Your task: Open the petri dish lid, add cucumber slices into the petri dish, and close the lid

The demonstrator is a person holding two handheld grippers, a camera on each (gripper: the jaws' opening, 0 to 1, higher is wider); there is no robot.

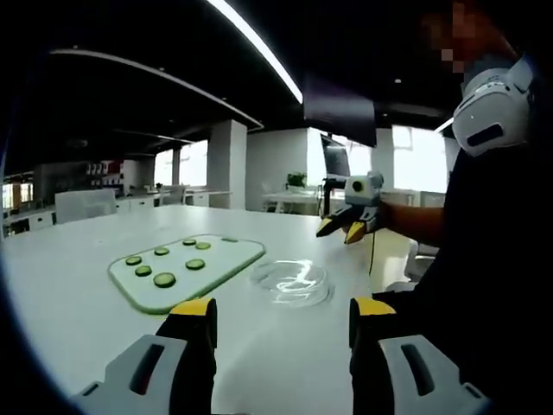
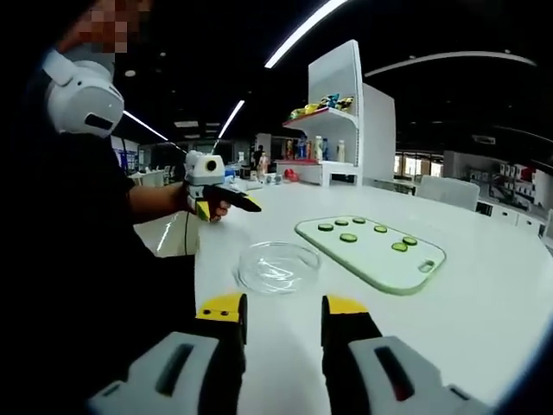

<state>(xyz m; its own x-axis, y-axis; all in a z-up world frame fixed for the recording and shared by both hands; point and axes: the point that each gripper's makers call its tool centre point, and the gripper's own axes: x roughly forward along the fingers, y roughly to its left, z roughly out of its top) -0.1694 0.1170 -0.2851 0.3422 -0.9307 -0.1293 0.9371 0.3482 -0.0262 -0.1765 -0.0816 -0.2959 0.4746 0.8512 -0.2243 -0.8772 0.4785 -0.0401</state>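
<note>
Yellow-tipped hand-held grippers [image 1: 281, 324] [image 2: 281, 322] above petri dish [image 1: 292, 281], apart.

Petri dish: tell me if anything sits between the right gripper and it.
Nothing visible does. In the right gripper view, the right gripper stands open with only bare white table between its jaws and the closed petri dish. The cutting board with cucumber slices lies off to the side.

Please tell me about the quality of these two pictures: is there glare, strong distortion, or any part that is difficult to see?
Left gripper view: fisheye bending curves the ceiling light strip; glare streaks the clear petri dish; bright windows wash out behind; the cucumber slices stay sharp.
Right gripper view: the petri dish is faint against the white table; the cutting board is clear; the person's dark clothing lacks detail.
</note>
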